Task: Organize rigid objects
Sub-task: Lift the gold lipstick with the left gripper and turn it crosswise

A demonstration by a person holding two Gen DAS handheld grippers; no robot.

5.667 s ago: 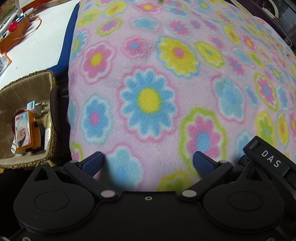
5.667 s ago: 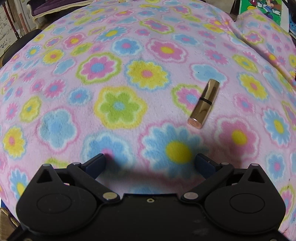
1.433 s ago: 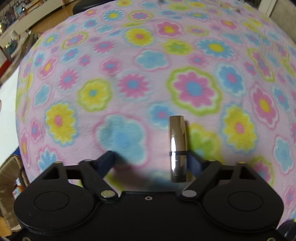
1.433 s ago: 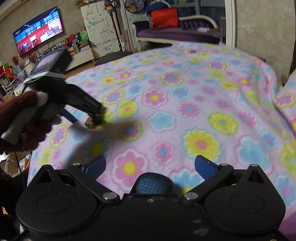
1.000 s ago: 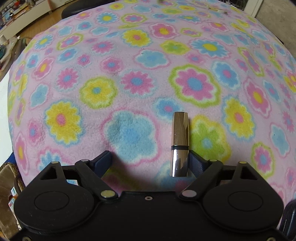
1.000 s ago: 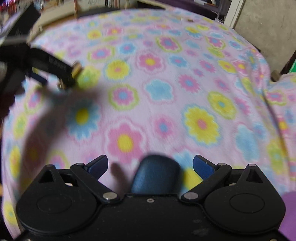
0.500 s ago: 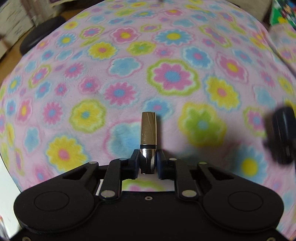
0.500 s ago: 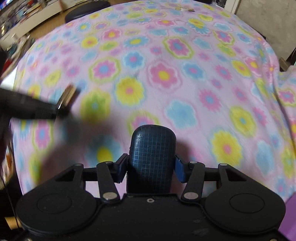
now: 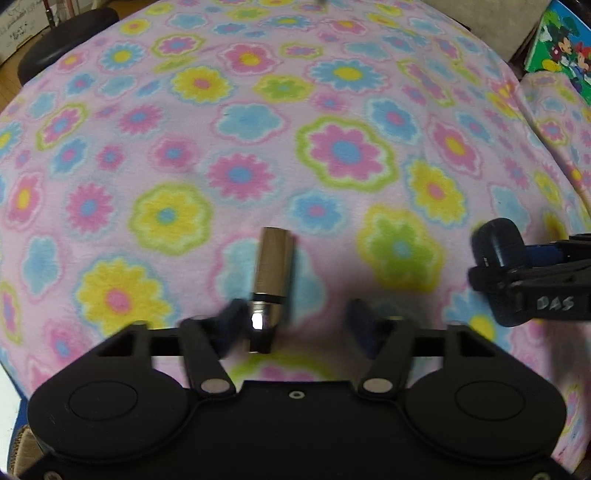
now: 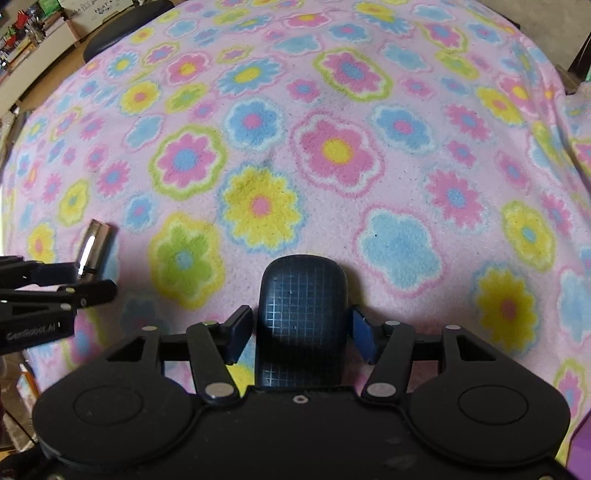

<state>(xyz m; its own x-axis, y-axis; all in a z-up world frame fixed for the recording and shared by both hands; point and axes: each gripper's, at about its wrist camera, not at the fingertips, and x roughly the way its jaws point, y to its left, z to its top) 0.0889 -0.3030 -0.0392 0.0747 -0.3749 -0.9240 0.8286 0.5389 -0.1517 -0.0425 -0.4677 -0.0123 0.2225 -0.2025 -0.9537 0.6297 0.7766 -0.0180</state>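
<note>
A gold lipstick tube (image 9: 271, 273) lies between the fingers of my left gripper (image 9: 295, 325), close to the left finger. The jaws stand apart and blurred, no longer clamping it. The tube also shows at the left of the right wrist view (image 10: 92, 245), by the left gripper's fingers (image 10: 66, 284). My right gripper (image 10: 301, 330) has its fingers against a dark blue grid-patterned case (image 10: 303, 317). The same case shows in the left wrist view (image 9: 496, 254), at the right, held over the blanket.
A pink fleece blanket with coloured flowers (image 10: 332, 147) covers the whole surface. A black round stool (image 9: 62, 35) stands past its far left edge. A Mickey Mouse box (image 9: 565, 40) sits at the far right. A shelf and floor (image 10: 33, 48) lie at the upper left.
My left gripper's jaws have opened off the lipstick tube, which now sits toward the left finger. The right gripper with the blue case has come closer on the right.
</note>
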